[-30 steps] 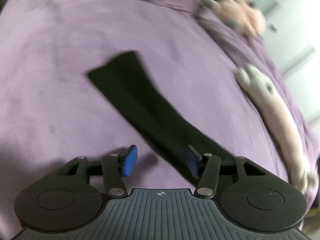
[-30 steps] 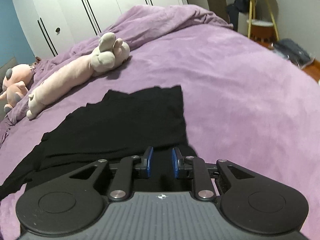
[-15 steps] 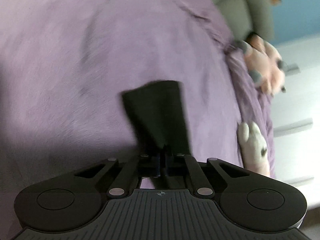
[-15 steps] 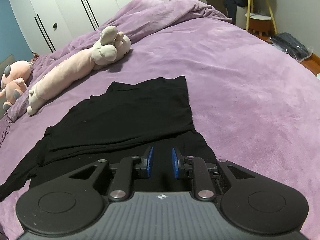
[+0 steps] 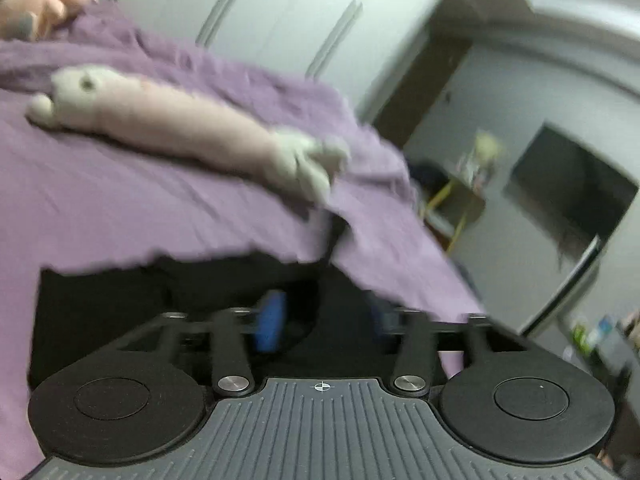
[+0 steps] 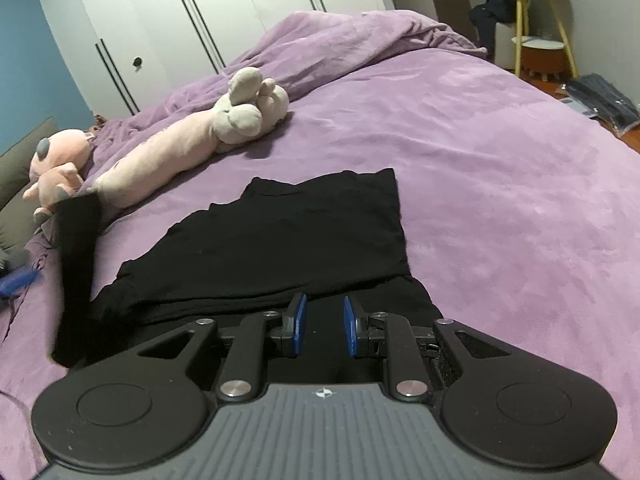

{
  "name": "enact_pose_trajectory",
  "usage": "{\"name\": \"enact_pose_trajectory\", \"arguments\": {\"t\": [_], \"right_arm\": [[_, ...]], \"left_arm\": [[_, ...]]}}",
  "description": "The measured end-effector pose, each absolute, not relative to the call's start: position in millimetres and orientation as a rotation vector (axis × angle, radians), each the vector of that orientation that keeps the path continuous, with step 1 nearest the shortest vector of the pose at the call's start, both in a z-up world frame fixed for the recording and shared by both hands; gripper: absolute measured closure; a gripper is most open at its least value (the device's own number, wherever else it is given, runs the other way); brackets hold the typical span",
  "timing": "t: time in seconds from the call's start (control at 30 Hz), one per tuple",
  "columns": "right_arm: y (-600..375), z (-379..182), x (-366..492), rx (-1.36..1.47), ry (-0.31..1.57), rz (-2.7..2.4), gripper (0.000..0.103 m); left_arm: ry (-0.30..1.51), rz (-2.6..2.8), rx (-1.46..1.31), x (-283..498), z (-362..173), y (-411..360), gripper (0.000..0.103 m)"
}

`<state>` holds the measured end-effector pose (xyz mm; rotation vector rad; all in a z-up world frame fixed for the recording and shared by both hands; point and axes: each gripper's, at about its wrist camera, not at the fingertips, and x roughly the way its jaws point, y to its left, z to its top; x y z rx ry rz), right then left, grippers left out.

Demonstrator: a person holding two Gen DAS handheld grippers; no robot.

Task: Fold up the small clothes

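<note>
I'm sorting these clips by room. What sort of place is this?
Most likely a bedroom: a bed with a purple blanket, plush toys lying on it, and tall white wardrobe doors behind.

The room is dim. The left wrist view is smeared with blur; the right one is sharp, edges bent.

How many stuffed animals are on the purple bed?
2. The long stuffed animal lies stretched out beyond the black shirt. The pink stuffed animal sits at the bed's left edge, next to the long one's far end. Others may be hidden out of view.
</note>
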<state>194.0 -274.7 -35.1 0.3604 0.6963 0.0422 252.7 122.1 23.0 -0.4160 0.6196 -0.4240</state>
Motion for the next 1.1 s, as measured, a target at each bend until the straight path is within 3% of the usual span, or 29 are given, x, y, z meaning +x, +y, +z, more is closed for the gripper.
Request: {"name": "enact_pose_trajectory", "arguments": {"t": [0.27,0.4,0.6,0.67,0.7,0.73,0.97,1.1], "right_arm": [[-259,-52,248,0.483,0.778,0.218,0.074],[-223,-67,294,0.521,0.823,0.305,0.056],[-177,-96,350,0.498,0.948,0.290,0.055],[-162,-93,354,0.422,0.933,0.288,0.061],[-153,-90,354,0.365,0.922,0.289,0.084],[-145,-85,355,0.331,0.915,0.309,0.089],[-182,-6,321,0.503,0.537,0.404,0.091],[-230,-8,310,0.397,0.514,0.222,0.090]], "left_arm": [[0.816,-0.116,-0.394,229,-40,135,0.043],[0.831,-0.003,-0.408,214,-50,160,0.042],[0.822,0.072,-0.371,215,-55,179,0.039],[0.825,0.080,-0.344,218,-57,178,0.039],[0.828,0.081,-0.337,218,-57,178,0.039],[0.832,0.082,-0.331,218,-58,177,0.039],[0.836,0.082,-0.294,237,-61,164,0.039],[0.851,0.090,-0.261,250,-64,156,0.039]]}}
